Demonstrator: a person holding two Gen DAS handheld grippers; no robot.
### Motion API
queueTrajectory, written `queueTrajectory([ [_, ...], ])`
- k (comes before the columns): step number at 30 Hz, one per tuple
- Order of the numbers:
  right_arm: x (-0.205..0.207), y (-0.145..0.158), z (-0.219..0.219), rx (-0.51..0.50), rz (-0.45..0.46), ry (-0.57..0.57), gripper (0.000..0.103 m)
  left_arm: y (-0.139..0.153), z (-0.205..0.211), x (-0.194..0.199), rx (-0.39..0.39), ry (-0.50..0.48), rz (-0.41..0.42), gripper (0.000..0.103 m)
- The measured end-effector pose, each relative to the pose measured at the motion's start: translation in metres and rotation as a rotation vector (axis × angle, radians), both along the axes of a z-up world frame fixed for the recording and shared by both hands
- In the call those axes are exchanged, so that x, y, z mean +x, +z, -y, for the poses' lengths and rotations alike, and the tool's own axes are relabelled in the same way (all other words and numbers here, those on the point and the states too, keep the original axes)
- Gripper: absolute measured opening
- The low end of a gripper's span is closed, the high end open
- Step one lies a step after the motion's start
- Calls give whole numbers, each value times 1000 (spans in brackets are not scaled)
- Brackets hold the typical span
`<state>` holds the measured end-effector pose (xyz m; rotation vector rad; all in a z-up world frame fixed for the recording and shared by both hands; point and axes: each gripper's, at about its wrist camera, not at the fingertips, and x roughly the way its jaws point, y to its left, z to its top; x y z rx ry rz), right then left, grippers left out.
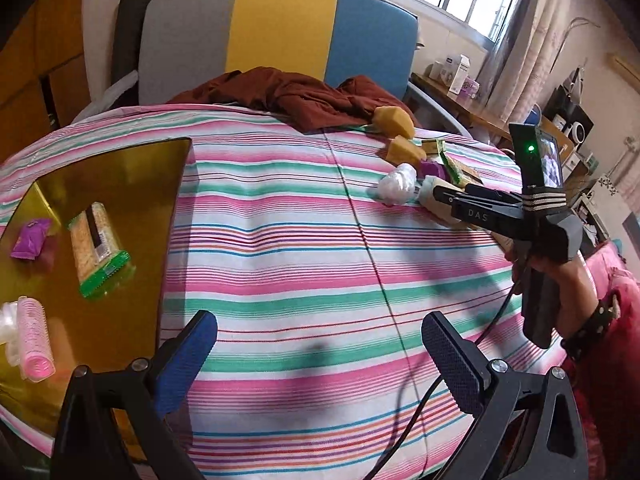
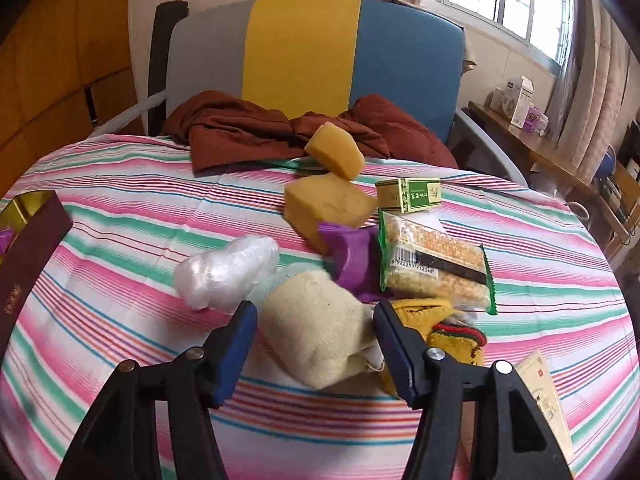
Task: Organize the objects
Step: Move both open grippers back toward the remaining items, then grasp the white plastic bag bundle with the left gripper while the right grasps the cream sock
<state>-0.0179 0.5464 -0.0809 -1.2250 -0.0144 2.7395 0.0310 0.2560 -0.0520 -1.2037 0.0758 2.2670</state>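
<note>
A gold tray [image 1: 120, 184] at the left holds a purple packet [image 1: 30, 238], a green-ended snack bar [image 1: 98, 250] and a pink hair roller [image 1: 34, 338]. My left gripper [image 1: 320, 356] is open and empty over the striped cloth beside the tray. My right gripper [image 2: 314, 344] is open, its jaws on either side of a cream rolled sock [image 2: 320, 328], not closed on it. Around it lie a clear plastic wad [image 2: 226, 270], a purple packet [image 2: 352, 258], a snack bar [image 2: 436, 266], two yellow sponges [image 2: 328, 204], a green box [image 2: 408, 194] and a yellow sock [image 2: 444, 328].
A brown cloth [image 2: 248, 128] lies at the far table edge before a grey, yellow and blue chair [image 2: 304, 52]. A dark maroon box lid [image 2: 24, 272] sits at the left. A paper card [image 2: 548, 396] lies at the right. A cable [image 1: 420, 404] trails from the right gripper's handle.
</note>
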Motion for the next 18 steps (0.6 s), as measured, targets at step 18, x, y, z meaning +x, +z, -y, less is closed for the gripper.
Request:
queueTrajectory([
  [18, 41, -6, 5, 10, -68, -35, 50, -18, -70, -47, -34, -12, -17, 103],
])
